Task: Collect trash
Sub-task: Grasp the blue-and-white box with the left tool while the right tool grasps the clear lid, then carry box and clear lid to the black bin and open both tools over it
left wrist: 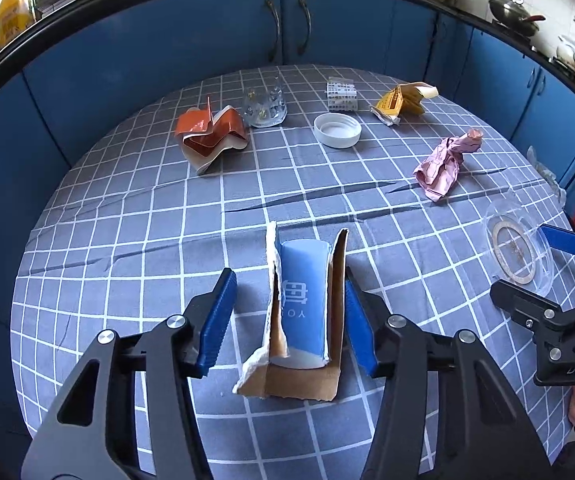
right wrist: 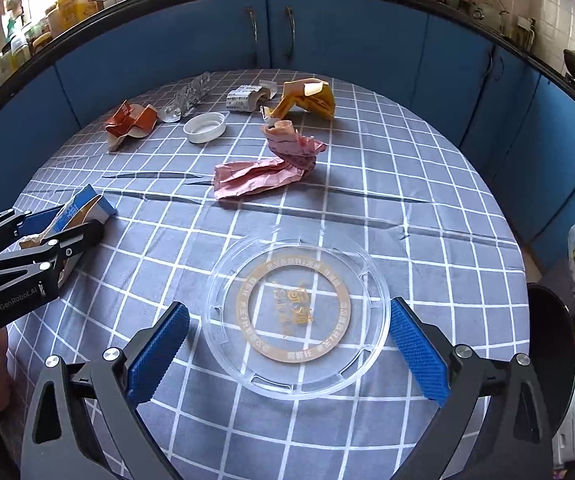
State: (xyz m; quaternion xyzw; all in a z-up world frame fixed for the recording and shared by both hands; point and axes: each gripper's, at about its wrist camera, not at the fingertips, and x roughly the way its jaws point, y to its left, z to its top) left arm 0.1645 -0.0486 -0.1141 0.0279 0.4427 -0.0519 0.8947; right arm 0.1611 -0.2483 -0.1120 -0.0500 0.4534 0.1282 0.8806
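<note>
- A round table [left wrist: 127,208] covered in a grey-blue checked cloth fills both views, with scraps of trash scattered across it.
- The step in hand looks like the first pick-ups: each claw is lined up on its own piece, and nothing is gripped yet.
- In the lower centre of the left wrist view, the left gripper [left wrist: 290,320] stands open around a torn blue and brown cardboard box [left wrist: 302,308]. Its right pad sits against or just beside the box's brown flap; the left pad is apart from the torn white edge.
- In the lower centre of the right wrist view, the right gripper [right wrist: 287,344] is spread wide on either side of a clear round plastic lid with a gold printed ring [right wrist: 295,316], which lies flat on the cloth. Neither pad touches it.
- My judgement: the left claw needs only to close on the upright box walls. The flat lid is harder; the right claw must catch its thin rim.
- Farther off, in the upper half of the left view, lie a crumpled pink paper wrapper [left wrist: 445,166], a white plastic cap [left wrist: 337,130], a crushed orange carton [left wrist: 211,138] and a yellow crumpled packet [left wrist: 401,102].
</note>
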